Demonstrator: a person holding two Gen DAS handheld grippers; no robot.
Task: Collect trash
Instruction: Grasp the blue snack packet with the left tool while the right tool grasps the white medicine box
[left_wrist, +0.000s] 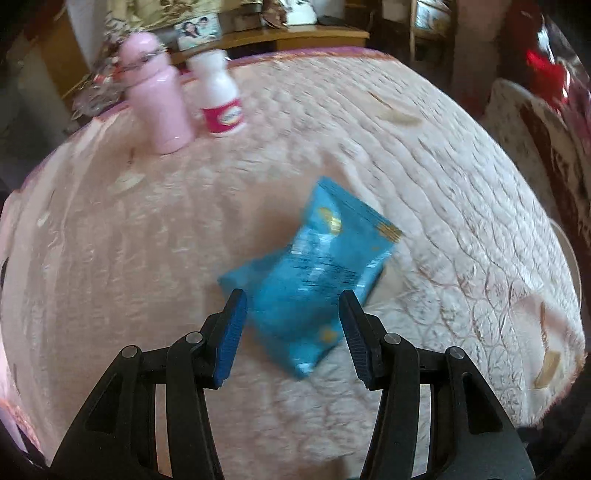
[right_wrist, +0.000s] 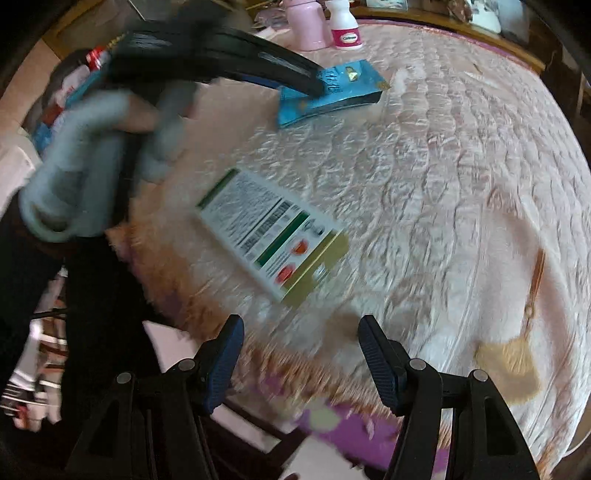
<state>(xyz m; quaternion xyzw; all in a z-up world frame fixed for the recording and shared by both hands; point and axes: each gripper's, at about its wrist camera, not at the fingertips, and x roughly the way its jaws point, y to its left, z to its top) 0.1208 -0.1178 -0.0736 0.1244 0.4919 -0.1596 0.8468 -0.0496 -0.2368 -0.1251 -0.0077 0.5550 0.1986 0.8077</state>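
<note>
Presently, blue snack packet (left_wrist: 314, 269) on the pink quilted cover (left_wrist: 424, 155) — lying slantwise between the spread, empty jaws of the left gripper (left_wrist: 293, 314), nearer than the right gripper (right_wrist: 299, 339) — likewise spread over a printed carton (right_wrist: 273, 236).

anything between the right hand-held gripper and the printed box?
Nothing but bare pink quilted cover and its fringed edge. The right wrist view shows the right hand-held gripper, open, short of the printed box.

pink bottle (left_wrist: 157, 99) beside white bottle (left_wrist: 219, 94), upright, far edge of quilted cover (left_wrist: 424, 177).
</note>
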